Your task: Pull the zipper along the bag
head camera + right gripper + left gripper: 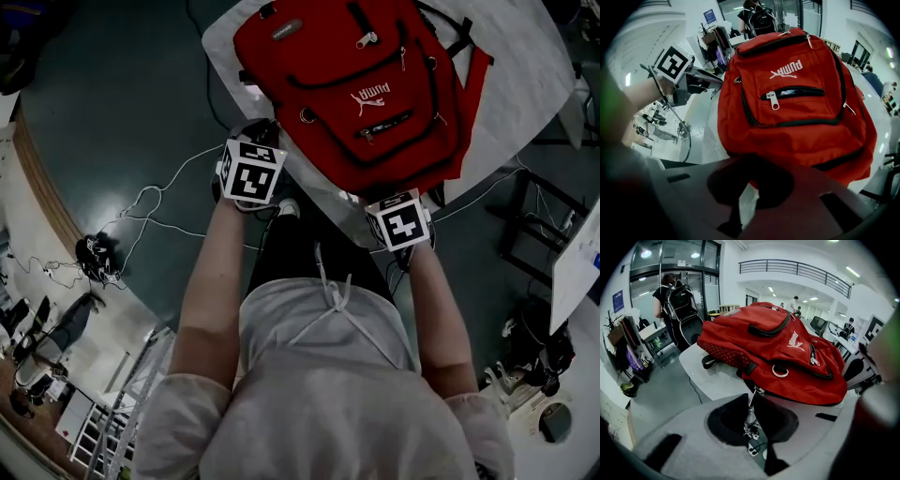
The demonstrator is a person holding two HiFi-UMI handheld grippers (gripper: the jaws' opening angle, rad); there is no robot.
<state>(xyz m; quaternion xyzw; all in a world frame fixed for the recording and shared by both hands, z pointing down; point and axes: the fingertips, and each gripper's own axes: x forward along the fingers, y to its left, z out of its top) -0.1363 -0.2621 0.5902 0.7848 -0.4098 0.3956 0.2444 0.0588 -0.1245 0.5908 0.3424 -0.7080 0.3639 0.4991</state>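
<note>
Left tool (750, 397) nips the zipper pull (750, 427) narrowly, lower centre of its view; the red backpack (787, 348) stretches away upper right across the tabletop (712, 376); right tool (753, 161) clamps its bottom hem

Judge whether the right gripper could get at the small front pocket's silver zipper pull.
Probably yes: the pocket zipper pull lies exposed on the red backpack, but the right gripper seems clamped on its lower edge and must release first.
</note>
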